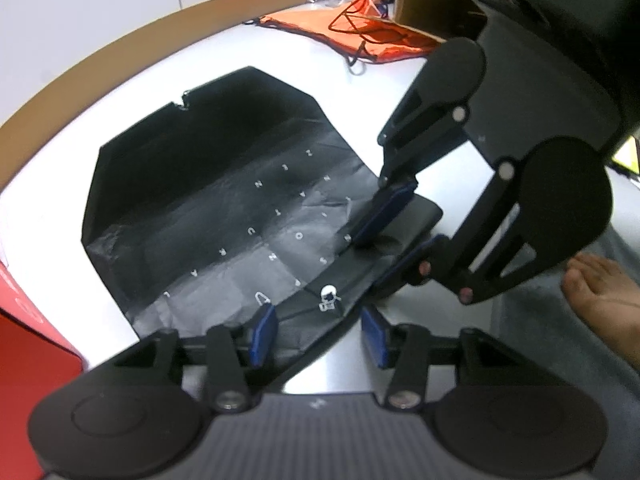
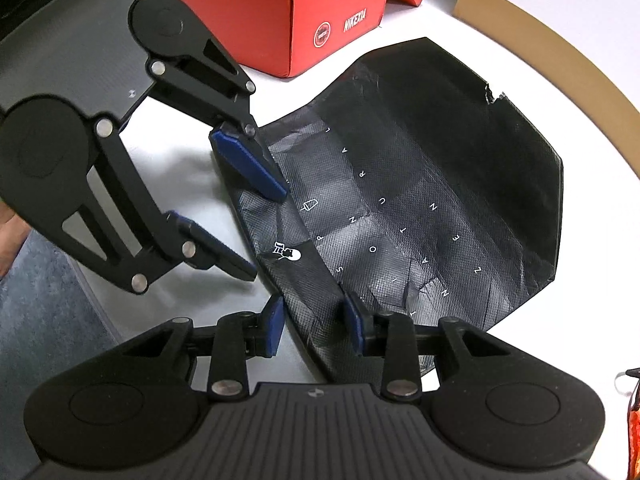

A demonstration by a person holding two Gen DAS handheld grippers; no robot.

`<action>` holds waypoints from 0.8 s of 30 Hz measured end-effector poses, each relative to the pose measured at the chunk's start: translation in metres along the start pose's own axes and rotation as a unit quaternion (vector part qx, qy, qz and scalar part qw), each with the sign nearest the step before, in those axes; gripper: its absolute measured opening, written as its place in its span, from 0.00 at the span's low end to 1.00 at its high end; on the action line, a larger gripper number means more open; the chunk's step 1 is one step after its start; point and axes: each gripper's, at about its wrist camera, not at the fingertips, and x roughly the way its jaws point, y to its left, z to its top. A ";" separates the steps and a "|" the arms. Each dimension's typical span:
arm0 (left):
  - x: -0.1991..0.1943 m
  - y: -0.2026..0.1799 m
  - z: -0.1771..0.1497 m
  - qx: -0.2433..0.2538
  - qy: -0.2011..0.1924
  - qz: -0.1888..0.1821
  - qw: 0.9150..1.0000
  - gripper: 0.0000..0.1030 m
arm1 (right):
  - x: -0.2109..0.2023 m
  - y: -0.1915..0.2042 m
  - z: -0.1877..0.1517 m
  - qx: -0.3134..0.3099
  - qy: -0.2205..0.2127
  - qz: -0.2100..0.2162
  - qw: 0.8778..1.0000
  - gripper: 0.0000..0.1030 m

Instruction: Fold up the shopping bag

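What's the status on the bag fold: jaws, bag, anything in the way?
Left gripper and right gripper both open, straddling the near hem. Black shopping bag flat on white table, unfolded. Red box and orange bag sit clear.

Bright, even light falls from overhead, and the white worktop (image 1: 60, 184) is nearly washed out. The black bag (image 1: 224, 200) shows a soft grey sheen across its creases while its far half stays dark. Soft shadows lie under the claws. Both fisheye views bend the worktop edge into a curve. Edges are slightly blurred, with purple fringing at the corners.
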 end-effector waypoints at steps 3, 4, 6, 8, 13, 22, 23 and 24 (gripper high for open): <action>0.000 -0.005 0.000 0.008 -0.002 0.018 1.000 0.47 | -0.004 -0.001 -0.001 0.020 0.003 0.009 1.000 0.35; 0.000 -0.006 0.000 0.012 -0.002 0.021 1.000 0.47 | -0.007 -0.001 -0.002 0.027 0.004 0.011 1.000 0.35; 0.001 -0.008 0.000 0.021 -0.001 0.027 0.999 0.48 | -0.008 -0.006 -0.001 0.054 0.006 0.023 0.998 0.34; 0.001 -0.007 0.000 0.022 -0.001 0.028 0.999 0.47 | -0.009 -0.006 -0.003 0.071 0.006 0.033 0.997 0.33; -0.004 0.002 0.000 -0.012 0.001 0.012 1.000 0.46 | -0.017 0.008 -0.005 0.056 0.002 0.017 0.998 0.29; -0.016 0.007 0.001 -0.031 0.005 0.006 0.999 0.46 | -0.006 0.028 0.003 0.017 0.012 -0.020 1.000 0.27; -0.018 0.007 0.001 -0.032 0.005 0.006 0.999 0.46 | -0.006 0.028 0.003 0.018 0.011 -0.019 1.000 0.27; -0.019 0.007 0.001 -0.033 0.005 0.006 0.999 0.46 | -0.006 0.028 0.004 0.019 0.011 -0.018 1.000 0.27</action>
